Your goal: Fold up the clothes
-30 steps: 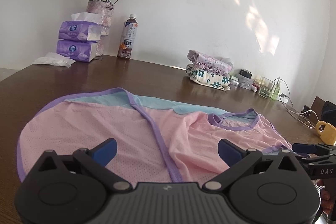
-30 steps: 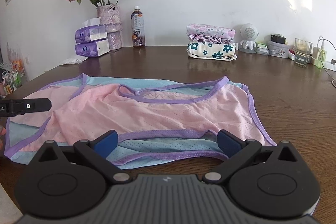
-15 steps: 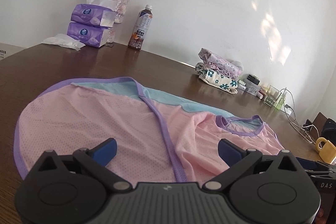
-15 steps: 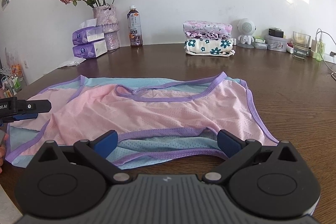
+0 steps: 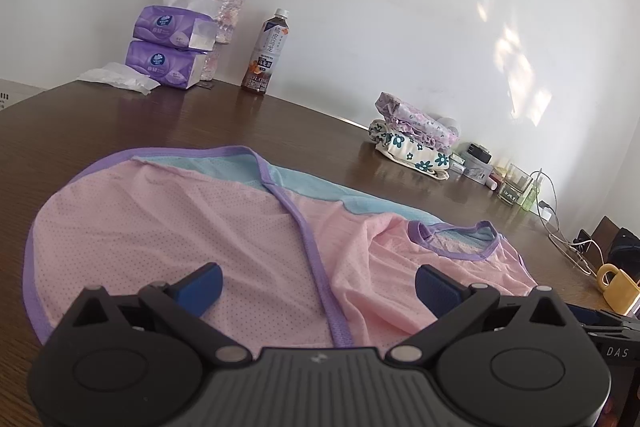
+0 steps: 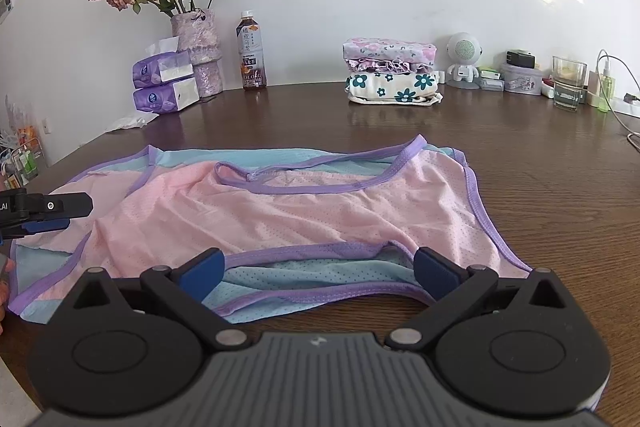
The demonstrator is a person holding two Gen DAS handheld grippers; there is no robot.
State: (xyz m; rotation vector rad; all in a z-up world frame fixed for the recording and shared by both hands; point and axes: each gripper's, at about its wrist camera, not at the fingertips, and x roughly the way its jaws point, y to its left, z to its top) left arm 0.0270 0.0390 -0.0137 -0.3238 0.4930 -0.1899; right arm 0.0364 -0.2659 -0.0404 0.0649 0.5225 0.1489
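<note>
Now both grippers have moved closer over the garment [image 6: 304, 211], which lies flat on the table [image 6: 540, 187]. Left gripper [image 5: 318, 283]: jaws released, holding nothing, above the pink panel. Right gripper [image 6: 316, 269]: jaws released over the near armhole trim. You have no fold started; choose your grasp points next.

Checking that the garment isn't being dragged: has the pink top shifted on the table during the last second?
No. In the right wrist view the pink top keeps its spacing from the folded stack.
</note>
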